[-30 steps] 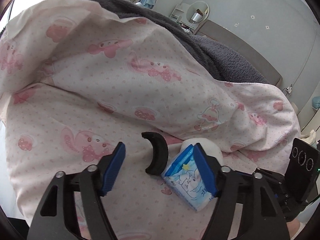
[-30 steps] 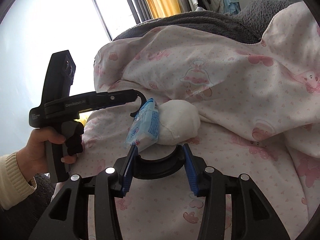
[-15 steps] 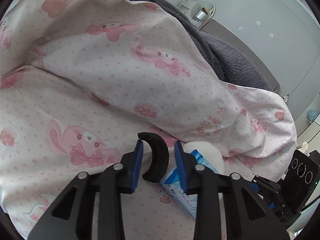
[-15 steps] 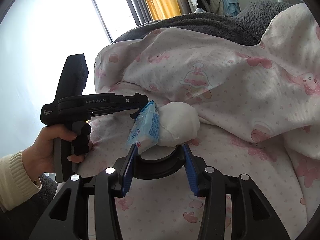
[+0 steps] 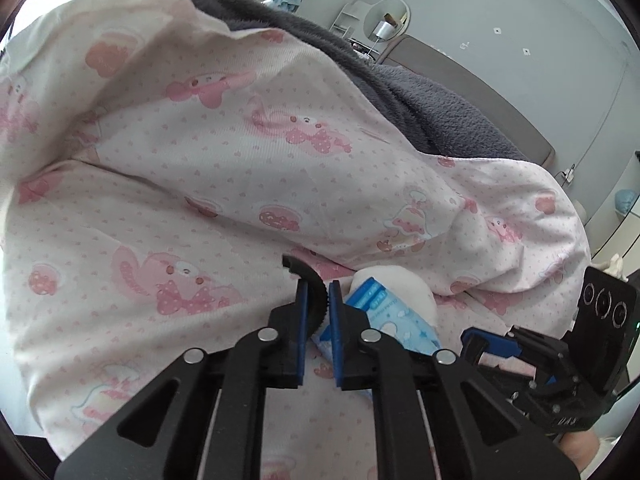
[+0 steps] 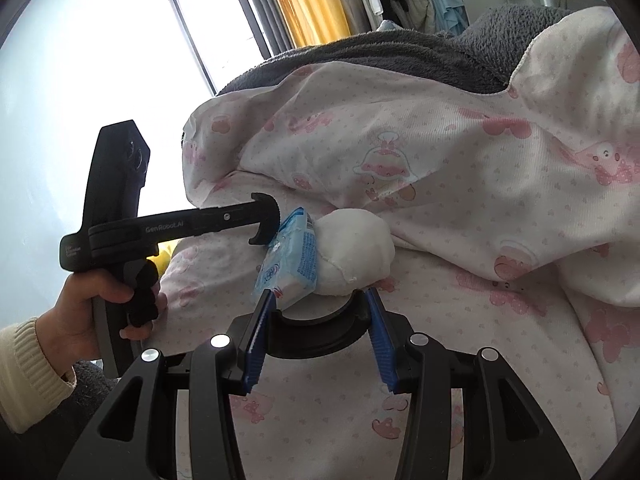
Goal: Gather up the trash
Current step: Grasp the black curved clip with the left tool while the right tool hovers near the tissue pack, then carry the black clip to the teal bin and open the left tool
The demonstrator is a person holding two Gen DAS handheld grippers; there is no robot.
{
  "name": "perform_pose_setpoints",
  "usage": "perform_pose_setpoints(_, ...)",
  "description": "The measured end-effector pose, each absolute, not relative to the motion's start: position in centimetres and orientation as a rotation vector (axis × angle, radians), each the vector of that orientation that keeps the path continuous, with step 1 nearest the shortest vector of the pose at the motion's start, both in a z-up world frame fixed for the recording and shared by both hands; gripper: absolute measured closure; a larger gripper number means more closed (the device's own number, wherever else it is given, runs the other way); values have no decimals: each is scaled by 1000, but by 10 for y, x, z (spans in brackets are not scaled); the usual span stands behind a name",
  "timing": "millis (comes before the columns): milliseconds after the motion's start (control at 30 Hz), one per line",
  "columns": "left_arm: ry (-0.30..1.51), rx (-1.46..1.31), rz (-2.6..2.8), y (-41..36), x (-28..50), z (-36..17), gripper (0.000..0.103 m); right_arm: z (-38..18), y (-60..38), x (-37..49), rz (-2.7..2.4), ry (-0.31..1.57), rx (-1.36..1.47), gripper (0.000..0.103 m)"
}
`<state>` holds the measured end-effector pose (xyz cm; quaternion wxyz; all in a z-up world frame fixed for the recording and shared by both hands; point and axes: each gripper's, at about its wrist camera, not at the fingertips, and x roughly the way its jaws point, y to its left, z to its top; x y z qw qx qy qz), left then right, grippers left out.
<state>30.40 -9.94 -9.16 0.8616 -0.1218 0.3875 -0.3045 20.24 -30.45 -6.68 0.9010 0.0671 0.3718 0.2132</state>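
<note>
While the left tongs (image 5: 318,300) are closing: the jaws have just been coming together, and the blue pads are now pinching a black curved piece (image 5: 304,274) between them, with almost no gap showing.
Black curved piece: it is sticking out past the pad tips, just left of the blue tissue packet (image 6: 294,260) in the right wrist view; whether the two are touching, I cannot tell.
Right tongs (image 6: 319,295): they are standing partly open, and the pads are pressing on the two ends of a black arc (image 6: 316,336) that is spanning the gap.
Right tongs, place: the fingertips are sitting just below the tissue packet, the left pad tip almost touching its lower corner.
Blue tissue packet: it is lying tilted on the pink cartoon-print quilt (image 6: 460,168), between the two tongs.
White wad (image 6: 352,252): it is pressing against the right side of the tissue packet and tucking under a fold of the quilt.
Grey fleece blanket (image 5: 440,100): it is lying well beyond the tissue packet, above the quilt.
Hand (image 6: 92,308): it is gripping the left tongs' handle far left of the tissue packet, a cream knit sleeve (image 6: 28,364) covering the wrist.
</note>
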Motion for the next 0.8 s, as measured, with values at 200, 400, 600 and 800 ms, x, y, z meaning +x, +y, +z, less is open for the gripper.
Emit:
perform_pose_setpoints(200,786,-205,-636,-95,282,-83,95,-61,-300,197,427,757,144,57)
perform_pose_setpoints(400,759,-144,-633,-86,251,-73,95,-51,-291,190,432,736,200,57)
perform_pose_setpoints(600,729,-57,-617,-74,221,-66,95,-37,-268,180,449,719,187,57)
perform_pose_setpoints(800,722,-37,-584,-53,196,-64,95,-28,-242,177,464,715,185,57)
